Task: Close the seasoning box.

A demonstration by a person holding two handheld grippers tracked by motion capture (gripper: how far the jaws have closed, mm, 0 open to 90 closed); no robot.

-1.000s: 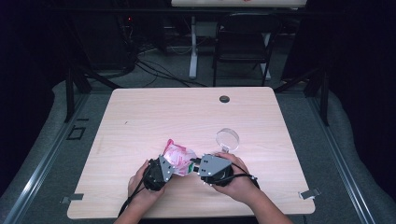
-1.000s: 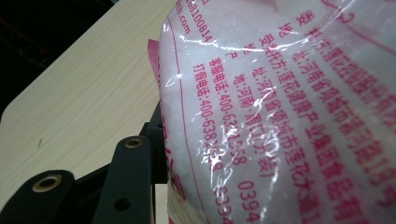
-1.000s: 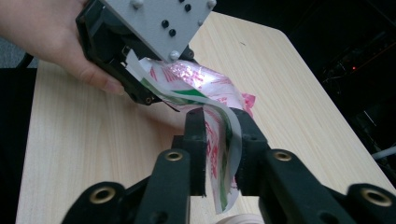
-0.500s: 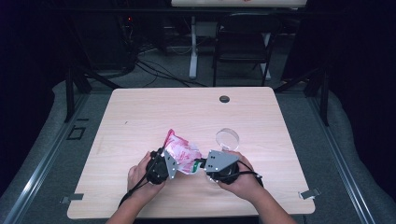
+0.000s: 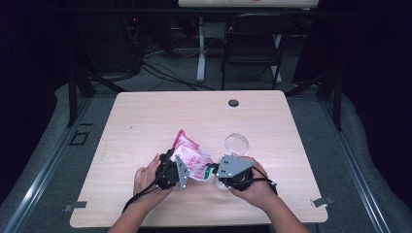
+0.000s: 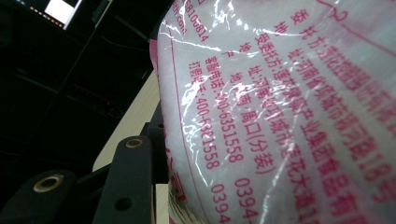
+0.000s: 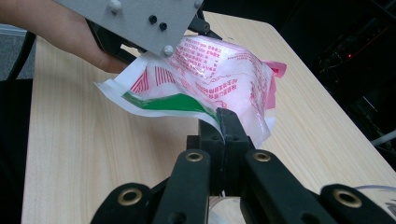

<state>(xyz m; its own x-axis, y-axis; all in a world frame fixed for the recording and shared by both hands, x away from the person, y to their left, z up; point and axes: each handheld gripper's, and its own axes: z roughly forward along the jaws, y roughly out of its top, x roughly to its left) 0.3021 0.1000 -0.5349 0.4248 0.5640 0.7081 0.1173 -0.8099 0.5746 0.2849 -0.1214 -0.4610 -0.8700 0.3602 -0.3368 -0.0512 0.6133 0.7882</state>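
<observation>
**Bag gripped both ends, nothing poured yet**

Bag [image 5: 190,158] is up off the surface near its front edge, held betw. both tools. Left tool [image 5: 171,171] clamps one end, jaws half-wide on the plastic. Right tool [image 7: 223,122] has just pinched tight on the bag's edge, film betw. its jaws. Glass [image 5: 236,143] waits beside it, looks empty. Opening and pouring prob. left to do.

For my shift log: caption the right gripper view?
Right tool pinches the plastic bag's edge; left tool holds its far side.
</observation>
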